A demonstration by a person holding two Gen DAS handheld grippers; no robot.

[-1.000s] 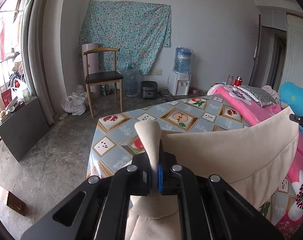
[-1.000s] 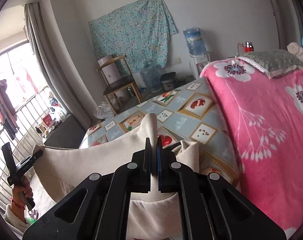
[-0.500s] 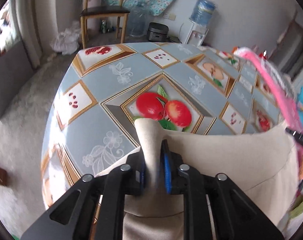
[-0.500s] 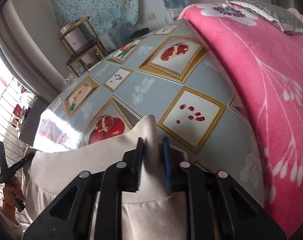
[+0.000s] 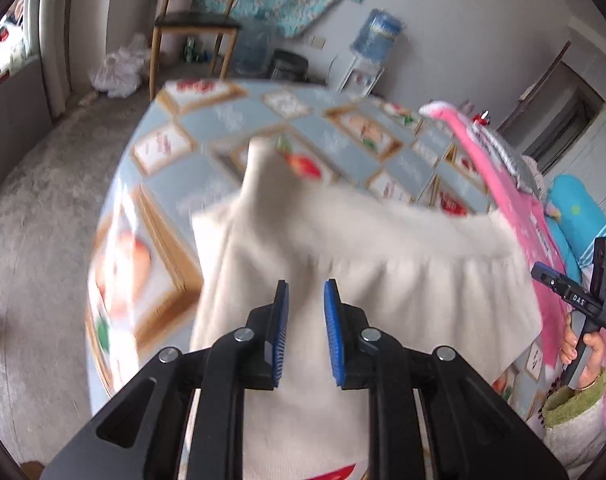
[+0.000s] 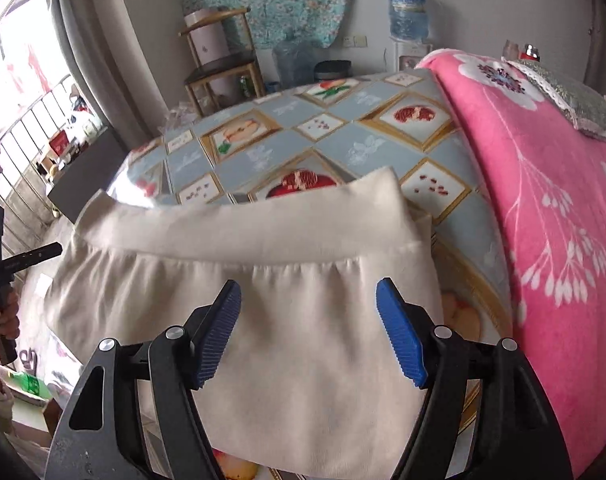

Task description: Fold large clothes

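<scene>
Your left claw (image 5: 306, 294) stands slightly apart and your right claw (image 6: 307, 294) is opening wide, neither pressing the cream garment (image 6: 303, 320) beneath them. That garment lies spread on the fruit-patterned bench (image 6: 343, 136), its ribbed band farthest from you, just beside the pink blanket (image 6: 543, 200).
</scene>
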